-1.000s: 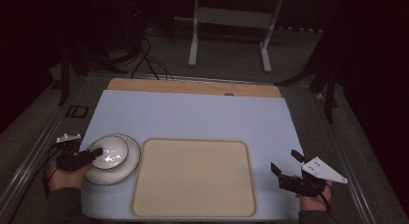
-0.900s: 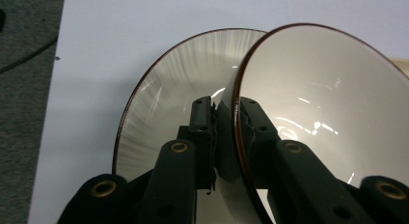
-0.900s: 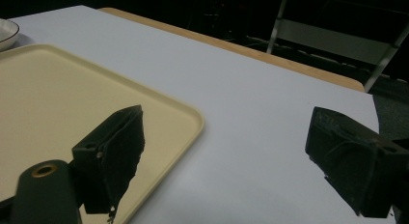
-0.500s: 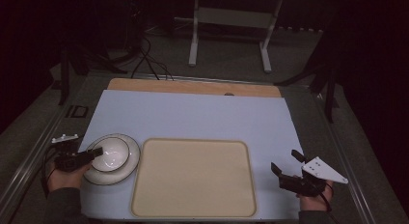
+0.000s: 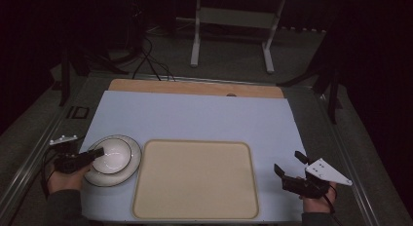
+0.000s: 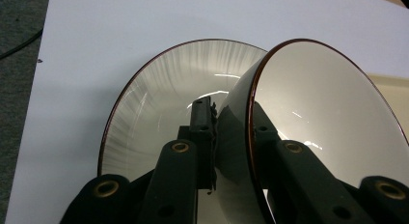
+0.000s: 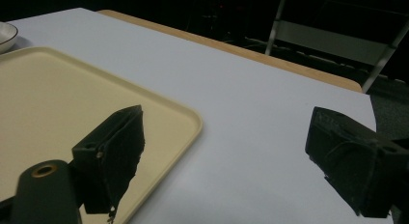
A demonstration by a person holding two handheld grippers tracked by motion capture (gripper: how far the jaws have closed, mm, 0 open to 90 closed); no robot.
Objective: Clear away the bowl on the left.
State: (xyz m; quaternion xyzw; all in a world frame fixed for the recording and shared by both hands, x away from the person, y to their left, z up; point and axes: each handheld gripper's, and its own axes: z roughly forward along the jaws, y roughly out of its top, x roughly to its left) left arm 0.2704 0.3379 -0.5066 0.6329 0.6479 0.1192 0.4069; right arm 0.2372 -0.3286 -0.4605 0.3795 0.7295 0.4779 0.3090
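White-glazed bowl (image 6: 328,122), dark rim, now clamped at rim by left gripper (image 6: 231,122): one jaw inside, one outside wall. Jaws have just closed onto it; a second ago left gripper lay at bowl's edge, bowl flat. Bowl sits in plate (image 5: 127,168) at 9 o'clock of beige tray (image 5: 195,179), appears tipped in left gripper view. Grip looks secured, so lift toward tray is likely next. Right gripper (image 5: 292,170) at 3 o'clock of tray, jaws spread wide, nothing between, unmoved. Blue-white mat (image 5: 195,114) under all.
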